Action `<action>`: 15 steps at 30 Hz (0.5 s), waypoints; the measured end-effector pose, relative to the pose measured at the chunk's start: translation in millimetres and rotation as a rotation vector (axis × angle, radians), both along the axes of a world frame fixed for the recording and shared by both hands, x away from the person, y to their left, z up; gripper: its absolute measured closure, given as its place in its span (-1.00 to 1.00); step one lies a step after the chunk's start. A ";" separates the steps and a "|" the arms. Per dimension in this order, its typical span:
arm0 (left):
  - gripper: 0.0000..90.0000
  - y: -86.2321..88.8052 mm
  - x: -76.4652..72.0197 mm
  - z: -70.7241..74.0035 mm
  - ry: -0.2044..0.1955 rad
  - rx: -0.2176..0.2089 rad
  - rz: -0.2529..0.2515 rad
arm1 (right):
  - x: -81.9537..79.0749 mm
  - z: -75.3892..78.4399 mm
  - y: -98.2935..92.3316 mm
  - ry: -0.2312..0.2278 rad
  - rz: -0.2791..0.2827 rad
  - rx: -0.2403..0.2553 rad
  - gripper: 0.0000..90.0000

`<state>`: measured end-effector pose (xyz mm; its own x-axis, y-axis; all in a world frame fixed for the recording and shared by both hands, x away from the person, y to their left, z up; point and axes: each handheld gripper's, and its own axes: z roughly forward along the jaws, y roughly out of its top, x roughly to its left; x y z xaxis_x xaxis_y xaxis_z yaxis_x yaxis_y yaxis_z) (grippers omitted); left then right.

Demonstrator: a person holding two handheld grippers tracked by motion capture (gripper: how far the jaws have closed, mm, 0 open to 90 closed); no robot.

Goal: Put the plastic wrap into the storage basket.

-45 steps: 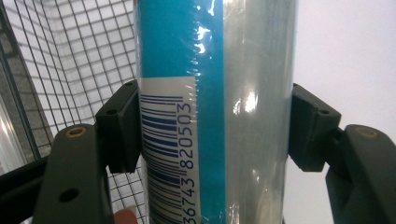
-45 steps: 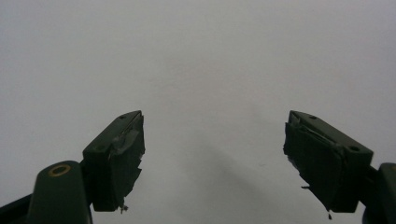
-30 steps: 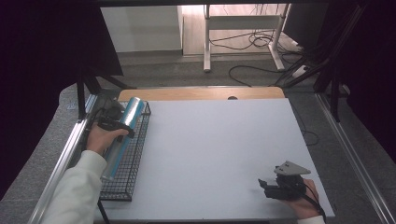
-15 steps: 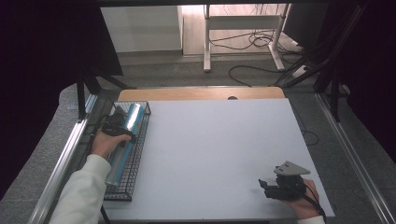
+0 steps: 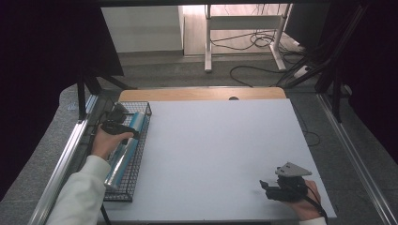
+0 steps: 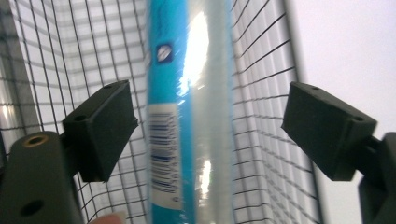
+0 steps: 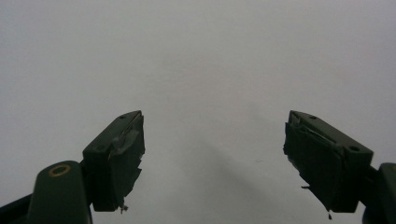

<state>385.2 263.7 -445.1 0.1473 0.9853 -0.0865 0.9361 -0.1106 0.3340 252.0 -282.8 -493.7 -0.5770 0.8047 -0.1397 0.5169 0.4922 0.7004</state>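
A white desk (image 5: pixel 220 154) under a fixed camera, dark floor and cables behind it. At the left edge we see a wire basket (image 5: pixel 141 154) holding a long foil-wrapped roll (image 5: pixel 123 154) with a blue band. The roll lies flat in the basket, its long axis running from the near end toward the far end of the desk. The left tongs (image 5: pixel 123 127) hover at the roll's far half, and their jaws have just been opening. In the left gripper view the roll (image 6: pixel 187 116) runs straight up between the spread left tongs (image 6: pixel 205 121), clear of both pads, so we judge it released. We read the roll's axis as crossing the jaw line squarely. Any re-grip would close across its width. At the near right corner the right tongs (image 5: pixel 265 187) rest spread, pinching nothing, over bare desk (image 7: pixel 201 60), well apart from the basket. The left hand (image 5: pixel 107 143) is far nearer the roll.
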 end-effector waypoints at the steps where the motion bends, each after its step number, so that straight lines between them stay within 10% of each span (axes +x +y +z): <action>1: -0.65 -1.3 -2.5 3.5 -0.017 0.005 -0.012 | -0.2 0.1 -0.1 0.000 -0.001 0.000 -0.55; 15: -0.64 -30.9 -45.2 14.4 -0.176 -0.153 -0.190 | -2.8 -0.2 -3.8 0.002 -0.017 -0.005 -0.55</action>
<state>340.0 232.8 -430.7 0.3536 0.9162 -0.1886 0.8298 -0.2142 0.5153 249.2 -286.6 -494.0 -0.5639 0.8134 -0.1431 0.5262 0.4874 0.6968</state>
